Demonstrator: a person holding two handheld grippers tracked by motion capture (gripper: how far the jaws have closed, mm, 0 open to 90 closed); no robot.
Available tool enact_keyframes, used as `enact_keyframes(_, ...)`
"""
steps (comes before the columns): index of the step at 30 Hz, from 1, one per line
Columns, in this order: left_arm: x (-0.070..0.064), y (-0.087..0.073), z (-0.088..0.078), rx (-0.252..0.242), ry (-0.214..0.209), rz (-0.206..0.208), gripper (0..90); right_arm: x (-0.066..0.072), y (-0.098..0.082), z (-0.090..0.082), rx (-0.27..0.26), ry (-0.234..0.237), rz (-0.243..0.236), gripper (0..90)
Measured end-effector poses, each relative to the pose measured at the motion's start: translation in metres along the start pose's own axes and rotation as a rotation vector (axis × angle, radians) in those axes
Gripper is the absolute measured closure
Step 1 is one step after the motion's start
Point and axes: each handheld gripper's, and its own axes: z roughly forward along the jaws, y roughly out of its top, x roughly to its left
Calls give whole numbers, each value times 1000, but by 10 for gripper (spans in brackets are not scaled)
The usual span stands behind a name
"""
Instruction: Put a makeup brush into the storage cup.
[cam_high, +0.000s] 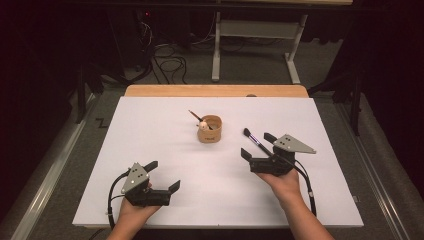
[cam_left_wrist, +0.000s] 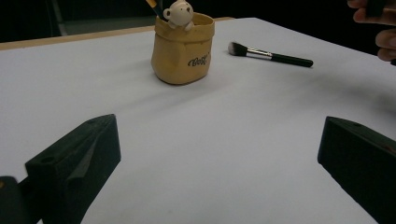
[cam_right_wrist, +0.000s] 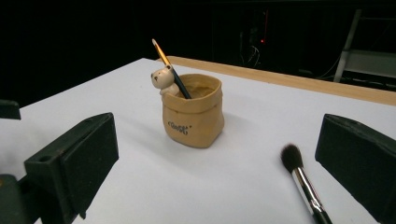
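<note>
The brush (cam_high: 256, 140) lies flat on the white surface (cam_high: 165, 150), between the right gripper (cam_high: 260, 146) jaws (spread wide, holding nothing), near the pot (cam_high: 210, 129). Lower squarely over the handle, then close gently. The left gripper (cam_high: 161, 176) rests released.

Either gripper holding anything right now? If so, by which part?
Nothing is held. The left gripper is open over bare table. The right gripper is open too; the makeup brush lies on the table between its jaws, ungripped.
</note>
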Motion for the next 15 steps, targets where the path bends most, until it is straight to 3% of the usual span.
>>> enact_keyframes(15,0,0,0,-3,1,0,3,-9,-19,-53,-11,-33,-31,3)
